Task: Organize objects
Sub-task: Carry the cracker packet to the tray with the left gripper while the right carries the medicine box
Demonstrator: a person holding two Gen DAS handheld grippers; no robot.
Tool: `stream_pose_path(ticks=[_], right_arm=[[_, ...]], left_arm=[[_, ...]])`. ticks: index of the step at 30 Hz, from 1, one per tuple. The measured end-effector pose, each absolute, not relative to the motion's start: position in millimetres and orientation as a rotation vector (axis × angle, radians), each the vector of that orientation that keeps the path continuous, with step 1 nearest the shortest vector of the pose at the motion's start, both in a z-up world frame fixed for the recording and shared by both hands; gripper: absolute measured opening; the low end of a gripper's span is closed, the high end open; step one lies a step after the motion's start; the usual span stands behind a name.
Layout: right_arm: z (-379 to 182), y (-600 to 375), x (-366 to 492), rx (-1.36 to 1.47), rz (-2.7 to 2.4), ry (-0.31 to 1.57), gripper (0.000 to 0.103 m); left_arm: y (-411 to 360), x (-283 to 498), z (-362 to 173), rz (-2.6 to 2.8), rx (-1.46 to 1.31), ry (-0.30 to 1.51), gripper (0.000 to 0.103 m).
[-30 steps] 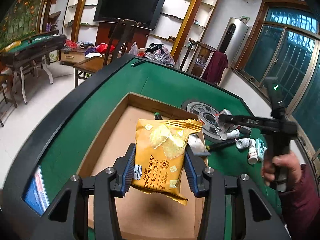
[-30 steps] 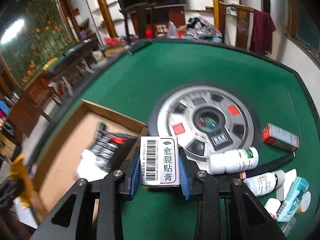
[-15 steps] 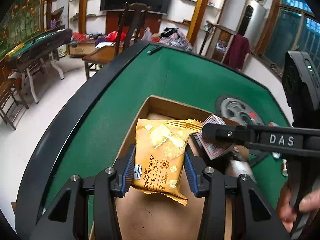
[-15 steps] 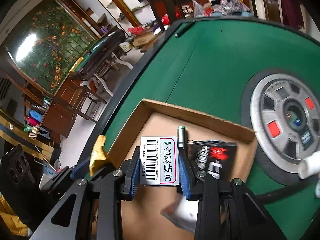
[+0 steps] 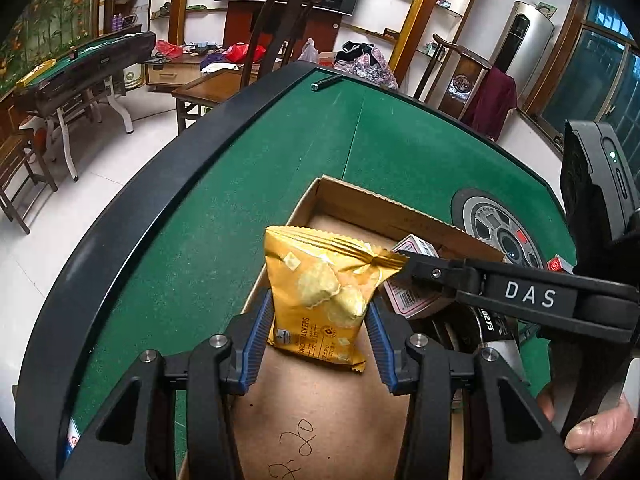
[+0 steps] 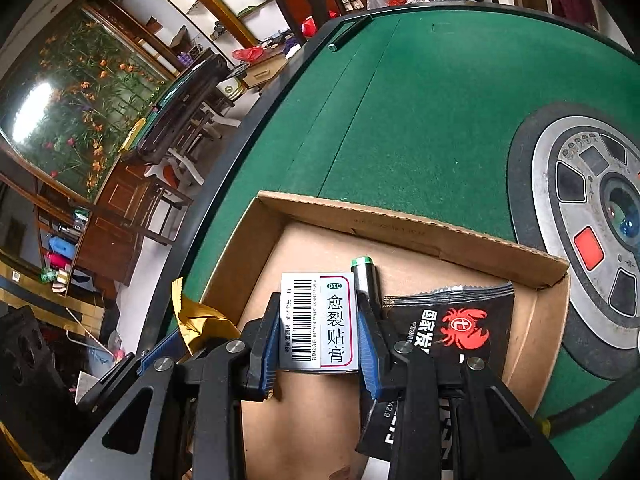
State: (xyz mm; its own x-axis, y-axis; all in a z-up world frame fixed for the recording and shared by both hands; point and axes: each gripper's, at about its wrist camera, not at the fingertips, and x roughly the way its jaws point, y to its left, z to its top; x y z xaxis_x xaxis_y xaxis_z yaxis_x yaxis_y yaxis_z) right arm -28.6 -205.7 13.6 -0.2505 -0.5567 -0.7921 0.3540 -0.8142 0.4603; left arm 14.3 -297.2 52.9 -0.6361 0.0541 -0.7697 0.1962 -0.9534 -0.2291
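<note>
Task's roughly mid-way, I'd say. Both hands are loaded and hanging over the shallow brown cardboard box (image 6: 404, 236) on the green felt table (image 6: 420, 100), but neither item has been let go yet.

Left gripper (image 5: 318, 334) is clamped on a yellow foil packet of cheese sandwich crackers (image 5: 320, 296), held upright over the box's left part, above the bare cardboard floor w/ a pen scribble on it. Right gripper (image 6: 318, 344) is pinching a small white medicine carton w/ barcode and pink-edged label (image 6: 318, 322), also over the box interior, nearer the back wall.

Already in the box: a black snack sachet w/ a red crab logo (image 6: 452, 320) lying flat on the right side, and a dark cylinder w/ a green tip (image 6: 363, 274), prob. a pen or marker, just behind the carton. Something pale shows at the very bottom edge of the right view; can't tell what.

Left to do, by my reckoning: lower and release both items w/o stacking them on the sachet. Whether more loose stuff waits on the table isn't visible now; only the round silver-grey centre console of the table (image 6: 592, 224) shows beside the box.
</note>
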Motion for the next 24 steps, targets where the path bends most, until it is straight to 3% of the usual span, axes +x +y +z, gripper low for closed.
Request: stream_pose_path(ticks=[4,9,15,17,19,21,24], right_arm=[[14,-206,-29,1.440,-2.096,-0.252,0.037],[14,-208,-29,1.442,-2.094,-0.246,0.039],[45,-190,-22,1.348,-2.168,-0.258,0.056],[72,-171,-12,1.271,-2.222,-0.221,0.065],[92,-153,-3,1.212,-2.284,-0.185,0.083],[113,-123,6,1.161,-2.355,-0.167,0.091],[130,-82,14,1.153,-2.431,-0.127,0.092]], left_arm=[[-297,14,53,-2.731,1.299,0.450,0.047],[-297,16,57,-2.743,1.275,0.443,0.065],[-301,29,80,-2.756,1.211,0.481,0.071],[-303,39,94,-2.767,1.165,0.507,0.079],[-302,48,106,-2.767,1.121,0.515,0.084],[-297,59,118,-2.772,1.076,0.523,0.087],[-282,71,133,-2.812,1.043,0.520,0.089]])
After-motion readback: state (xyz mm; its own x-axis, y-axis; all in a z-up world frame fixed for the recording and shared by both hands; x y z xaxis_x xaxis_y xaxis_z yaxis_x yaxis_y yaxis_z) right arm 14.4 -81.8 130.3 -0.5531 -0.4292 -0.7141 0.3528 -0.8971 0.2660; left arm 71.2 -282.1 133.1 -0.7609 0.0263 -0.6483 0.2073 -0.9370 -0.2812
